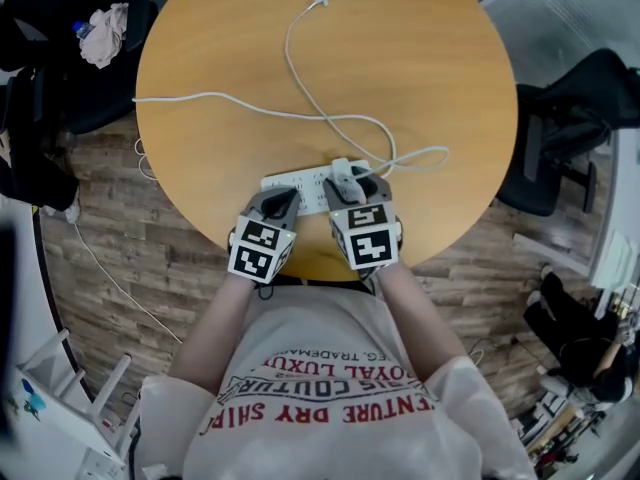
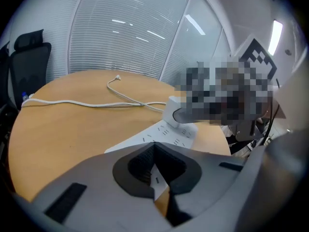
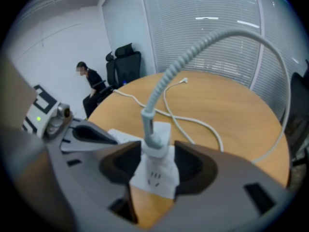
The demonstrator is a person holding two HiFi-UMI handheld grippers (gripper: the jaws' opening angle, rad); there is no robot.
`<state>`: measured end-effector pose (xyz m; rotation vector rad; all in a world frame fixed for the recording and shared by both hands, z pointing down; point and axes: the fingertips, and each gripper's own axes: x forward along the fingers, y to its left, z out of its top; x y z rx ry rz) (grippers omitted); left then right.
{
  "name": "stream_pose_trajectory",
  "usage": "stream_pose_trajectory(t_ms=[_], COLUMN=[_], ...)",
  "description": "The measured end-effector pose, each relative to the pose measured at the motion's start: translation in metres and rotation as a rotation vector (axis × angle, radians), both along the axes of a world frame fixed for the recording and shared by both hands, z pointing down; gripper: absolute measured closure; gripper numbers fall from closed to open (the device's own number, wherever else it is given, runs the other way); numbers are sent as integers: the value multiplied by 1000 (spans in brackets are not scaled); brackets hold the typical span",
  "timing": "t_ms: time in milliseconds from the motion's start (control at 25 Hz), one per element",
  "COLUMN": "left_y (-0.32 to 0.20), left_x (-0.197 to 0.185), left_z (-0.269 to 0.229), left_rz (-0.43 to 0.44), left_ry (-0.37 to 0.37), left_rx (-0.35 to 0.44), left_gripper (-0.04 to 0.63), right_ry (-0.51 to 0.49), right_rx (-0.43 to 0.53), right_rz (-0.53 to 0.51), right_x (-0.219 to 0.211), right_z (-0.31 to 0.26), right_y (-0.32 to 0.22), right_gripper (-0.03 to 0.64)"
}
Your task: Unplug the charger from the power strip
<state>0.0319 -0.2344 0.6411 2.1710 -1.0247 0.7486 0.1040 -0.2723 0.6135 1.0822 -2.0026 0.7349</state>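
A white power strip [image 1: 300, 181] lies near the front edge of the round wooden table [image 1: 420, 58]. A white charger [image 1: 343, 176] stands plugged into its right end. The charger's pale cable [image 1: 300, 68] loops away across the tabletop. My right gripper [image 1: 355, 190] is open, its jaws standing on either side of the charger [image 3: 157, 153] above the strip [image 3: 154, 180]. My left gripper [image 1: 283, 201] is shut, its tips [image 2: 154, 146] meeting over the near part of the strip [image 2: 164, 132]. In the left gripper view the charger [image 2: 171, 111] shows just beyond.
The strip's own white lead [image 1: 200, 96] runs left off the table edge. Black office chairs [image 1: 570, 118] stand to the right, and a dark chair with a cloth [image 1: 105, 33] at upper left. A person [image 3: 89, 79] sits by the far wall. Wooden floor surrounds the table.
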Motion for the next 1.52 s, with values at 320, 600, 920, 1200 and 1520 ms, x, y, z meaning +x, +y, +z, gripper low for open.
stream_pose_trajectory(t_ms=[320, 600, 920, 1200, 1520], left_y=[2, 1, 1, 2, 1], left_x=[6, 5, 6, 9, 8], left_z=[2, 2, 4, 4, 2], left_rz=[56, 52, 65, 85, 68], left_ry=[-111, -82, -84, -69, -72], left_rx=[97, 50, 50, 55, 94], left_gripper=[566, 566, 566, 566, 566], right_ry=[36, 93, 99, 82, 105], right_rx=[-46, -32, -59, -138, -127], right_rz=[39, 71, 90, 121, 115], right_x=[-1, 1, 3, 8, 7], right_z=[14, 15, 14, 15, 10], right_y=[-5, -4, 1, -2, 3], right_gripper=[402, 448, 449, 453, 453])
